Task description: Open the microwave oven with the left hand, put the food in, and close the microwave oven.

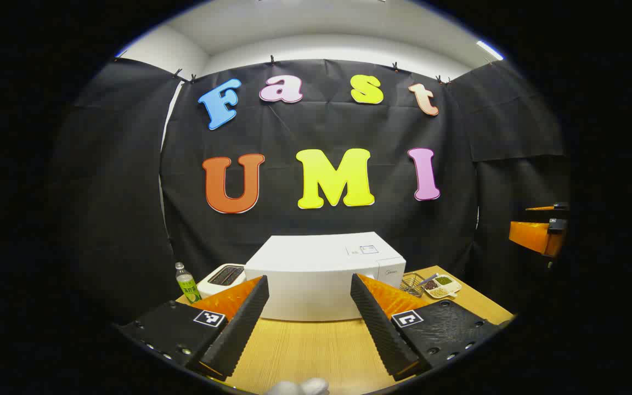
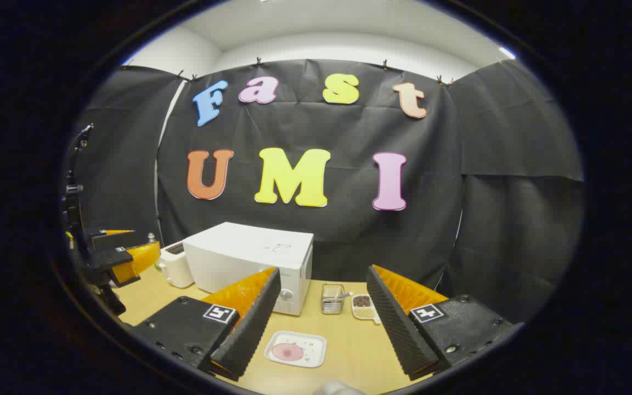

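A white microwave oven (image 1: 321,274) stands on the wooden table (image 1: 305,351) with its door closed; in the right gripper view the microwave oven (image 2: 250,260) sits left of centre. My left gripper (image 1: 308,323) is open in front of it, nothing between the fingers. A white square plate with a pink piece of food (image 2: 295,349) lies on the table between the fingers of my right gripper (image 2: 321,323), which is open and above it. The left gripper (image 2: 124,255) also shows at the far left of the right gripper view.
A white toaster (image 1: 220,277) and a green bottle (image 1: 186,282) stand left of the microwave. A wire basket (image 2: 332,298) and a small divided dish of grains (image 2: 364,306) sit to its right. Black cloth walls close in the booth.
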Demonstrator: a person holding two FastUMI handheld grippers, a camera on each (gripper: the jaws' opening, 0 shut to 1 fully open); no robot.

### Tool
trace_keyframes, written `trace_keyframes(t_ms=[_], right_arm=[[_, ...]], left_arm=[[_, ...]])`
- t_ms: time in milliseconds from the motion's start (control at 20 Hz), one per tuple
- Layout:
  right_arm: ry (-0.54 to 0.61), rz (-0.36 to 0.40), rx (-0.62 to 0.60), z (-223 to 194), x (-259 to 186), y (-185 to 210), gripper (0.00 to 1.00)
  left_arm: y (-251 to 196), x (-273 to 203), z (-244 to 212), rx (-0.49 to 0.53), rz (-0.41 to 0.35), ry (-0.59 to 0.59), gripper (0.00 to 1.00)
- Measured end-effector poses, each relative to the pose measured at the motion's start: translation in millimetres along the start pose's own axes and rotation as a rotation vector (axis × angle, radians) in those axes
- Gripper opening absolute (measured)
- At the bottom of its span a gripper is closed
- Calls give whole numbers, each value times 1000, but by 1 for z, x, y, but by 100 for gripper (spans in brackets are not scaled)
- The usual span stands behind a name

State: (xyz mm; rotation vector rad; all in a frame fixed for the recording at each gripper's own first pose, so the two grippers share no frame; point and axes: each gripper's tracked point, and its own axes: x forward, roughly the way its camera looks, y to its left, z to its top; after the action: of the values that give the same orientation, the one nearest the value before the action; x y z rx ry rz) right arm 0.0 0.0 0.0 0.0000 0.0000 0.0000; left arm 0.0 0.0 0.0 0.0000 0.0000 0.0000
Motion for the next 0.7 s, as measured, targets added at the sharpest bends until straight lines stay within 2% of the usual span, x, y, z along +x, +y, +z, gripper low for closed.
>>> trace_keyframes(t_ms=[50, 150, 200, 650, 700], right_arm=[[0, 1, 4, 0, 0, -1, 92], [6, -1, 10, -1, 2, -4, 92], [5, 0, 12, -1, 2, -4, 100], [6, -9, 22, -2, 2, -14, 100], [6, -10, 22, -1, 2, -15, 92]], left_arm=[[-1, 2, -1, 2, -1, 3, 94], [-4, 3, -4, 1, -3, 8, 94], [-6, 5, -5, 2, -4, 12, 94], [-26, 28, -19, 26, -17, 5, 94], [-30, 36, -26, 33, -18, 6, 94]])
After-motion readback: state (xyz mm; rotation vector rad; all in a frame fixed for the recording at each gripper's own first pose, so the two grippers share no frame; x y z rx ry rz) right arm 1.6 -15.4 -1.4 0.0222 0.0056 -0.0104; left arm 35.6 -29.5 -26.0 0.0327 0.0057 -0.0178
